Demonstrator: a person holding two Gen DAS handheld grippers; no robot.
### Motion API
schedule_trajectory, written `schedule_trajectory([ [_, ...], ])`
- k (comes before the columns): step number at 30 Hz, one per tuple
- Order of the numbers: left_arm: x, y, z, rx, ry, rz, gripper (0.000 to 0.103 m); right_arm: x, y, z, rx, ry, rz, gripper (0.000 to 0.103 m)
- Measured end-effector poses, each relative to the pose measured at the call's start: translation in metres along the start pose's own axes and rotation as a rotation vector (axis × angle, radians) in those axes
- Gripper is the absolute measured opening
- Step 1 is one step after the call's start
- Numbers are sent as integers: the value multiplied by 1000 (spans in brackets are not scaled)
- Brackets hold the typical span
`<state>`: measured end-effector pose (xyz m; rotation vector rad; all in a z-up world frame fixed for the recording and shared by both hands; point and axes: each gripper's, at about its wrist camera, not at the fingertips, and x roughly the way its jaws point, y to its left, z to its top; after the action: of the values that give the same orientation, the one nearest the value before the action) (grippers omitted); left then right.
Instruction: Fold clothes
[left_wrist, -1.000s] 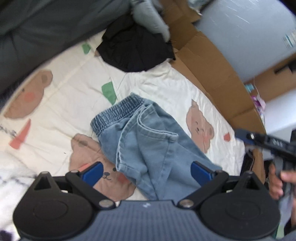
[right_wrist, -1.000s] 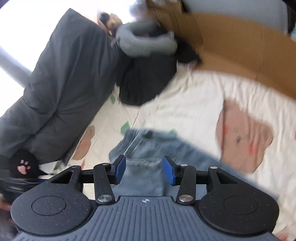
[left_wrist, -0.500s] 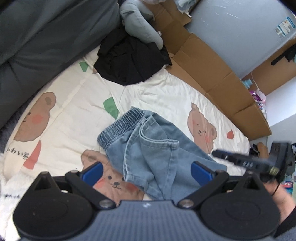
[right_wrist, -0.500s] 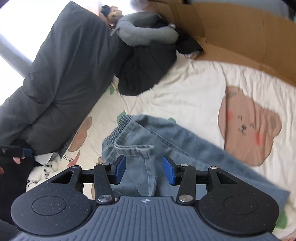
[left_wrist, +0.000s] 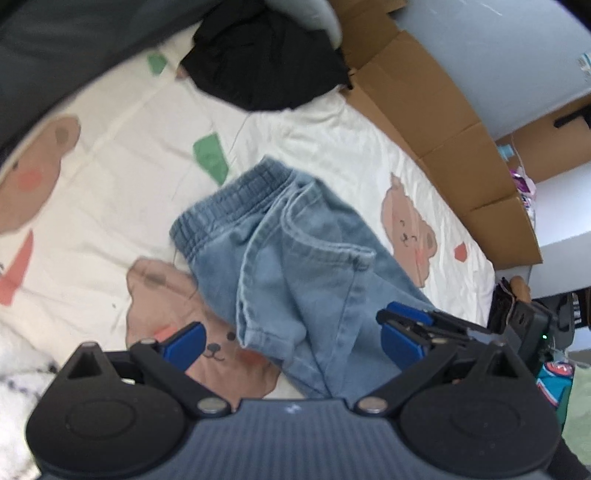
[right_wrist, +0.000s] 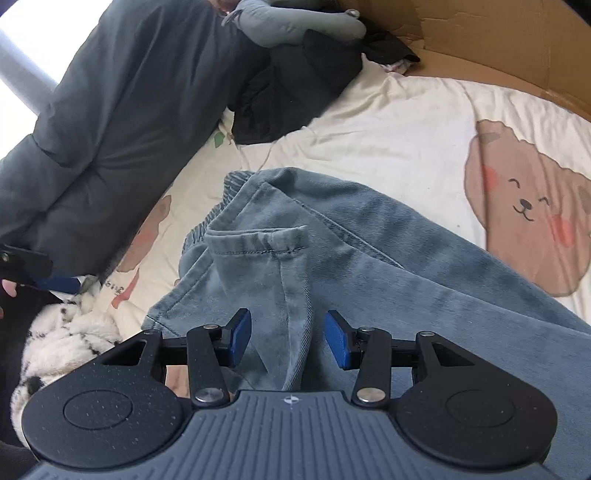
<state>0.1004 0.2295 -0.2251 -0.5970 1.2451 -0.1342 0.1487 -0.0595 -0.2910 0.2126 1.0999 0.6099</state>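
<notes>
Item: blue jeans (left_wrist: 295, 266), rumpled and unfolded on the bear-print bed cover (left_wrist: 110, 177); left claw (left_wrist: 291, 343) wide open, right claw (right_wrist: 288, 341) half open, both empty above the denim; folding judged not yet begun.

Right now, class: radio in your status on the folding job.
Left gripper open, right gripper open, both over jeans. Jeans crumpled, unfolded on bear blanket. Nothing in the way.
</notes>
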Motion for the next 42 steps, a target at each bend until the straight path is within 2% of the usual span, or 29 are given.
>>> schedule_trajectory([
  [7, 38, 30, -16, -120, -13, -37, 102, 24, 0, -6, 4, 12, -37, 51],
  [11, 59, 35, -23, -169, -15, -56, 100, 33, -4, -10, 20, 12, -32, 47],
  [15, 75, 42, -27, -200, -12, -73, 93, 38, -4, -11, 19, 10, -10, 26],
  [18, 79, 48, -29, -223, -24, -103, 78, 38, 2, -9, -4, 19, 12, 9],
  [19, 80, 50, -29, -228, -27, -114, 68, 37, 4, -9, -14, 18, 17, 5],
  [20, 80, 51, -29, -230, -31, -124, 54, 35, 7, -8, -26, 14, 23, 4],
  [21, 79, 51, -29, -232, -34, -134, 46, 32, 9, -8, -39, 10, 28, 4],
  [22, 79, 52, -29, -229, -38, -141, 32, 30, 12, -7, -49, 6, 34, 3],
  [25, 73, 53, -28, -217, -52, -159, 14, 25, 22, -3, -69, -2, 62, 3],
  [32, 66, 59, -27, -216, -71, -168, 12, 17, 52, -7, -122, 14, 155, 2],
  [42, 66, 74, -27, -237, -76, -157, 12, 40, 70, -23, -152, 73, 156, 3],
])
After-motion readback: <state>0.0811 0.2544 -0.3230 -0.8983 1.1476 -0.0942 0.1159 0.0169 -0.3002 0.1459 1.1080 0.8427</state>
